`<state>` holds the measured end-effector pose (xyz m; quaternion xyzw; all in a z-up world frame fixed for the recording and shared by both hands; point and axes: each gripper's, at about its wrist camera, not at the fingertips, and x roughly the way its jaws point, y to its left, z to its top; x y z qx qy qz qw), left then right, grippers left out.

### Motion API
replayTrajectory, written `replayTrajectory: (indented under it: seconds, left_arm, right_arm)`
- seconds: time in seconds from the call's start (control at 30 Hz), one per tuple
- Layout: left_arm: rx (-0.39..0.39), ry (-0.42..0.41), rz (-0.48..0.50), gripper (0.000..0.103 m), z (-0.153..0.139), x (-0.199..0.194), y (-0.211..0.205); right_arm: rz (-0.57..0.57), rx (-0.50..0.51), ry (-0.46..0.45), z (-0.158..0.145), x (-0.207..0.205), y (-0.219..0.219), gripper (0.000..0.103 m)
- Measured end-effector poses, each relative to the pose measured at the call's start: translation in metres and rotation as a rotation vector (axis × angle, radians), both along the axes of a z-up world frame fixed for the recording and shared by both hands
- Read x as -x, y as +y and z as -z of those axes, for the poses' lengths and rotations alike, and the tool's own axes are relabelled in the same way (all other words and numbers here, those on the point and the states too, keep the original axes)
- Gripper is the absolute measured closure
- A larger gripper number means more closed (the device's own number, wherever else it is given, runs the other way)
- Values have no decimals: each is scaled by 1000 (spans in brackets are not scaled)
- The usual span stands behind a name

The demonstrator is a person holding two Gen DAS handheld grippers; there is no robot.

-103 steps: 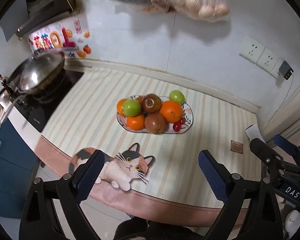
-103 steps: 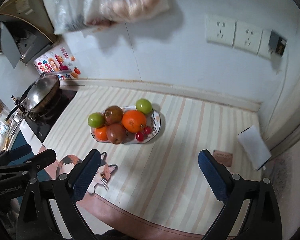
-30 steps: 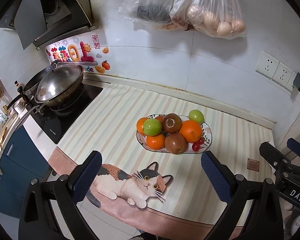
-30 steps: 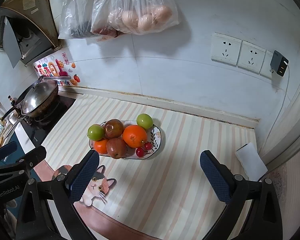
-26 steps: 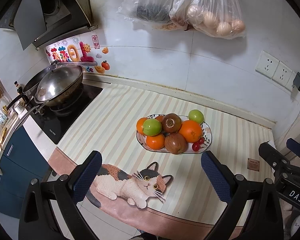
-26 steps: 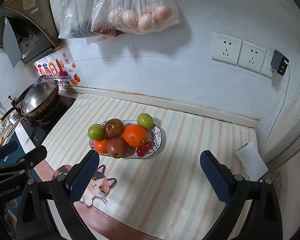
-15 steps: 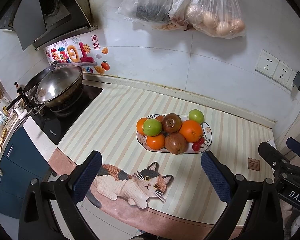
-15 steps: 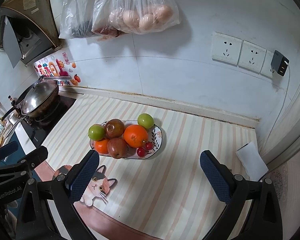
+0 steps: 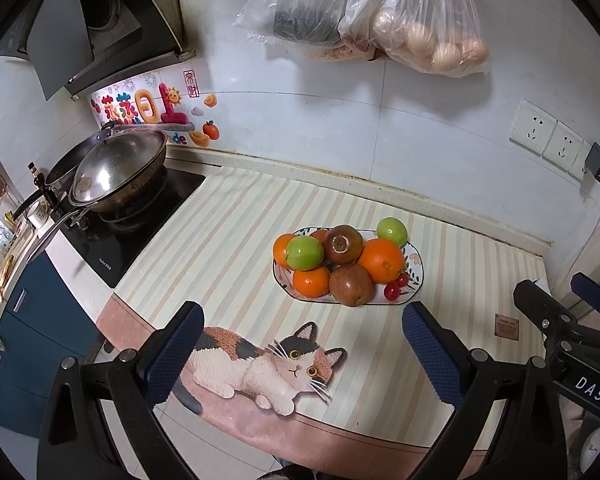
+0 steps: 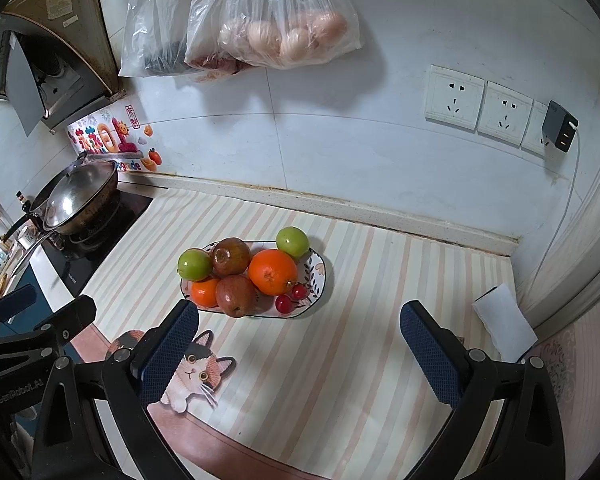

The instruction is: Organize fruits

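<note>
Plate [image 10: 320, 276], oval, patterned rim, mid-surface [image 10: 360, 360] on striped mat, heaped with fruit.

Large orange [image 10: 272, 271]: one. Firm, fairly heavy, round; likely to roll; best taken across the widest part.
Small oranges [image 10: 204, 291]: three probable, the rearmost [image 9: 320, 235] half hidden in the left wrist view, so count uncertain.
Green apples [image 10: 195, 264]: two, one at plate's left, one [image 10: 292, 241] on far rim. Smooth, hard, probably slippery; moderate squeeze across the middle.
Brownish-red fruits [image 10: 235, 295]: two, second [image 10: 231, 256] showing a calyx end. Firm-looking, top of heap, easiest first picks.
Cherries [image 10: 291, 298]: two, small, soft, easily crushed; light pinch only.

Left hand-held gripper [image 9: 302, 354]: fingers spread wide, nothing held, above near edge of surface, well short of plate.
Right hand-held gripper [image 10: 298, 350]: likewise spread, empty, short of plate.

Heap unstable in judgement: removal of a lower fruit likely to shift the rest.
</note>
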<state>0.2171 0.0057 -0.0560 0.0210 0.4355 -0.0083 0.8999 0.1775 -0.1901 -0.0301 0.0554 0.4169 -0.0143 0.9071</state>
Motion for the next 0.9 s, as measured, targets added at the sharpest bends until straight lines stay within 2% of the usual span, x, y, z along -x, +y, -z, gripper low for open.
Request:
replayTrajectory:
  seconds: [0.9]
  left_arm:
    - [-5,-1,9,1,-3,0,-1]
  right_arm:
    - [1,8,-6,-5,-1,3,0]
